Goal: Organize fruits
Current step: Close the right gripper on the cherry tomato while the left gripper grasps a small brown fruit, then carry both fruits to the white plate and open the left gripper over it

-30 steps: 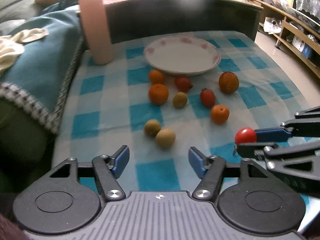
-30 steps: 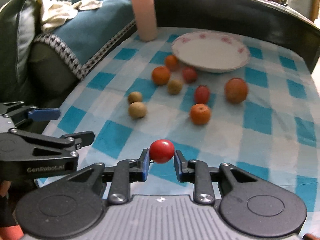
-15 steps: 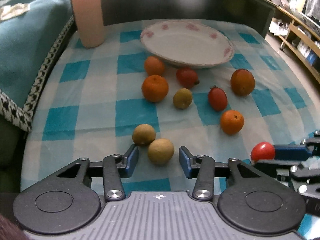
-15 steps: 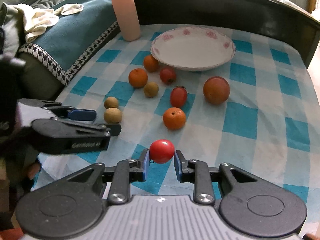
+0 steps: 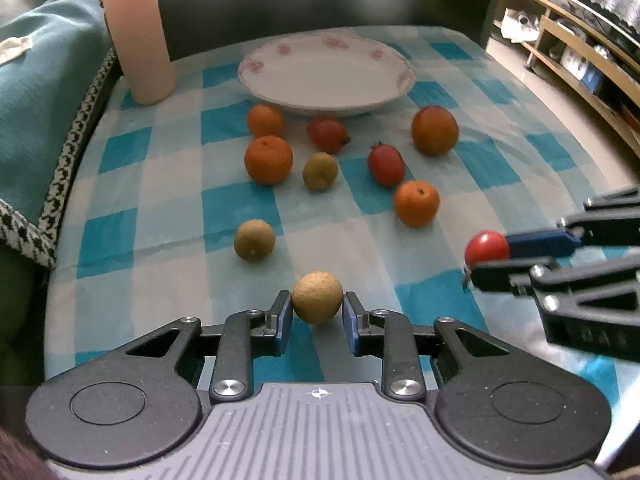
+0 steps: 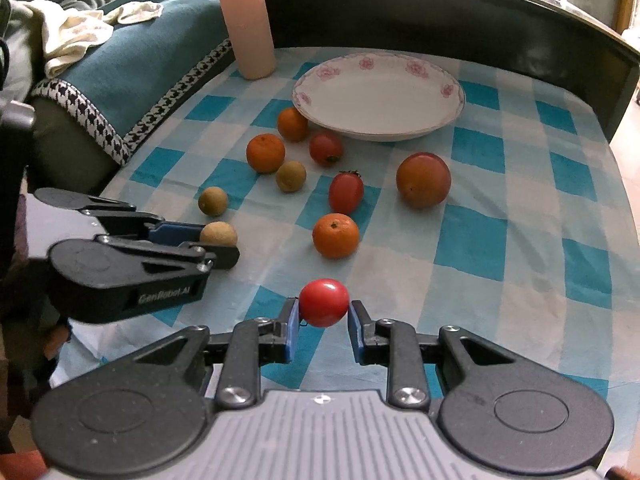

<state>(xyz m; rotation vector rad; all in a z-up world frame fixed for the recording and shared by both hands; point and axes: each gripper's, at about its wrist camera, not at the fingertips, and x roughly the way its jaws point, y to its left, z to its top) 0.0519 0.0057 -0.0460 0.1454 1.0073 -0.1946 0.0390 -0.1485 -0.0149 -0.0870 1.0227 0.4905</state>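
1. Left gripper (image 5: 317, 312): low at the near edge of the table, blue pads clamped on a tan longan (image 5: 317, 297) from either side; from the right wrist view, same longan (image 6: 218, 234) wedged between its fingers.
2. Right gripper (image 6: 323, 312): pads closed on a red cherry tomato (image 6: 324, 302), held above the cloth at the near right of the table.
3. Second longan (image 5: 254, 239): loose on the cloth, just beyond and left of the held one, apart from it.
4. Third longan (image 5: 320, 170): mid-table, just beside the large left orange (image 5: 268, 159).
5. Small orange (image 5: 265, 121): nearest the plate's left rim, whether touching cannot be told.
6. Round tomato (image 5: 327, 134): just in front of the plate.
7. Oblong tomato (image 5: 386, 163): green stem up, centre of the group.
8. Near orange (image 5: 416, 203): just below and right of the oblong tomato.
9. Large reddish-orange fruit (image 5: 434, 130): right of the group, kind not certain.
10. White plate (image 5: 256, 80): pink flower rim, far centre of the table, nothing on it.
11. Blue-and-white checked tablecloth (image 5: 160, 184): under all loose fruit.
12. Pink ribbed cylinder (image 5: 136, 32): upright at the far left corner.
13. Teal blanket (image 5: 36, 92): houndstooth trim, left of the table.
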